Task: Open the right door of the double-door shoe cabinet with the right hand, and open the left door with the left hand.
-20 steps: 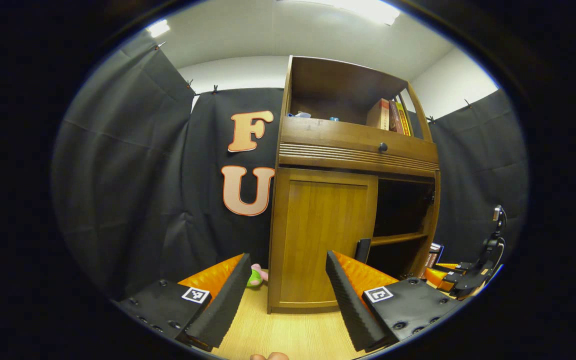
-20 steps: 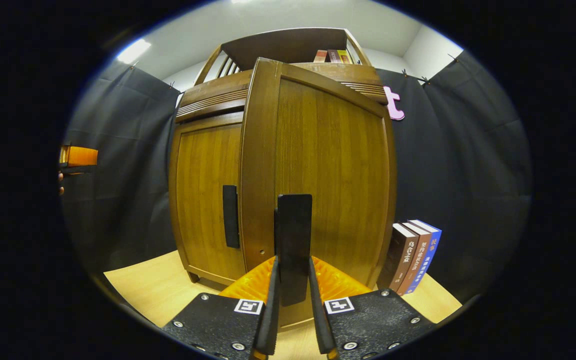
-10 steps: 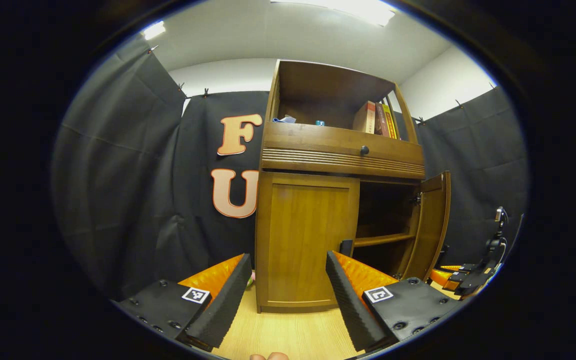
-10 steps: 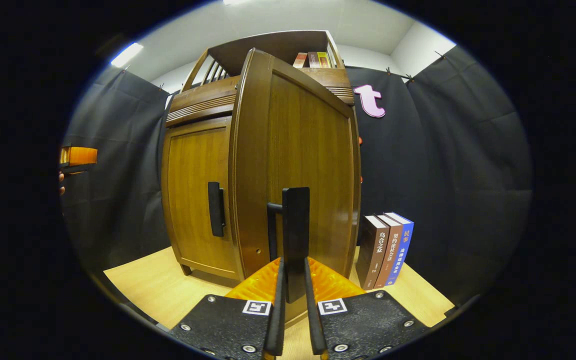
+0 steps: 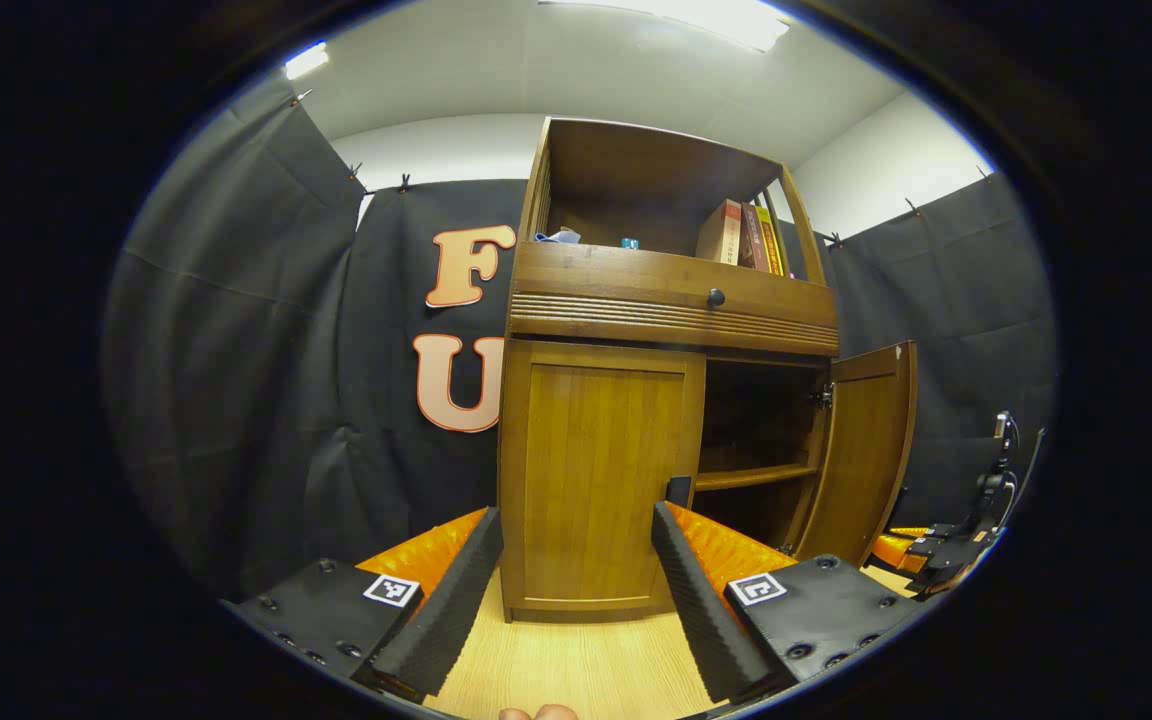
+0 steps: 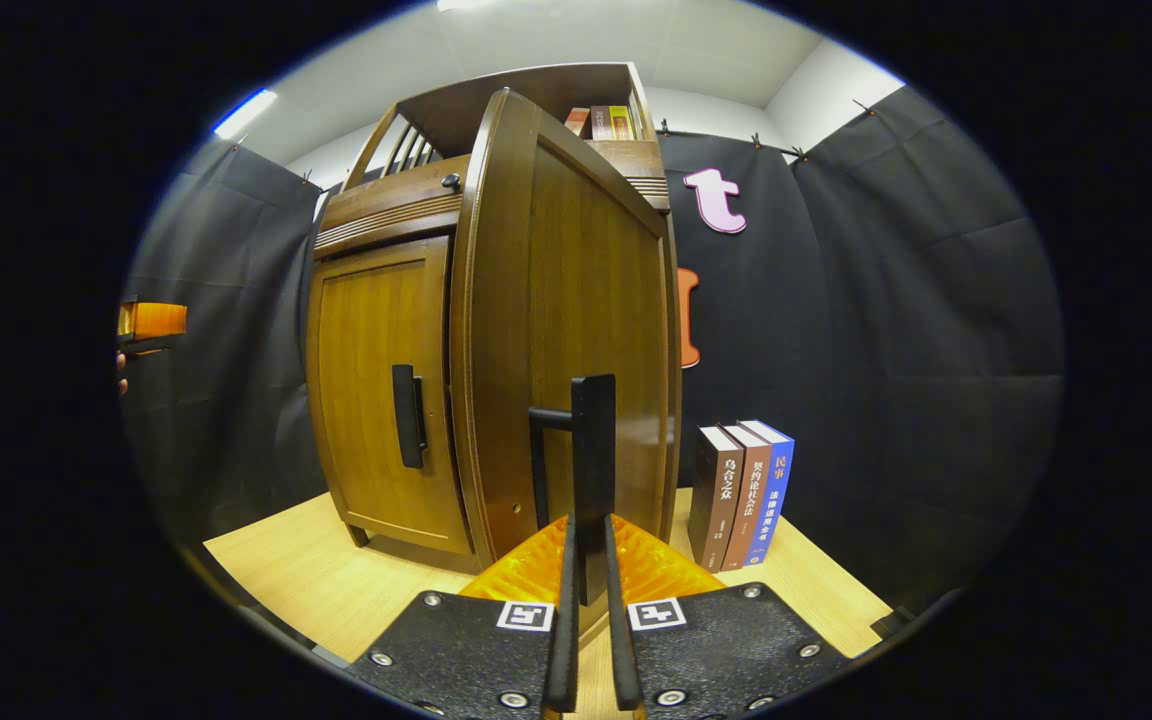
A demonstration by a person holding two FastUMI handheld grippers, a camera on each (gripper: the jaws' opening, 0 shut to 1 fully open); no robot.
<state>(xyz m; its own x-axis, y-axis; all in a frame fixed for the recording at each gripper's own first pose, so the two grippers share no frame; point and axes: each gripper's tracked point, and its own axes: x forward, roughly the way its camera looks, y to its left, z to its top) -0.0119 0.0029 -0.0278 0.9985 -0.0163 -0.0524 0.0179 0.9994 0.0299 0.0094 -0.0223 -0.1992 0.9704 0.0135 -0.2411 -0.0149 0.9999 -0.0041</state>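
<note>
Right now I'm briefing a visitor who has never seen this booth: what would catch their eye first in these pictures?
The tall wooden cabinet stands mid-booth, its right door swung open on a dark shelf and its left door shut. In the right gripper view, the right gripper is shut on the open door's black handle. Three books stand on the floor to the right of that door.

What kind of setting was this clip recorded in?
Most likely a staged recording booth, not a lived-in home: black cloth walls are clipped up around a brown wooden double-door shoe cabinet on a light wood-grain floor, with three upright books posed beside it under ceiling strip lights.
</note>
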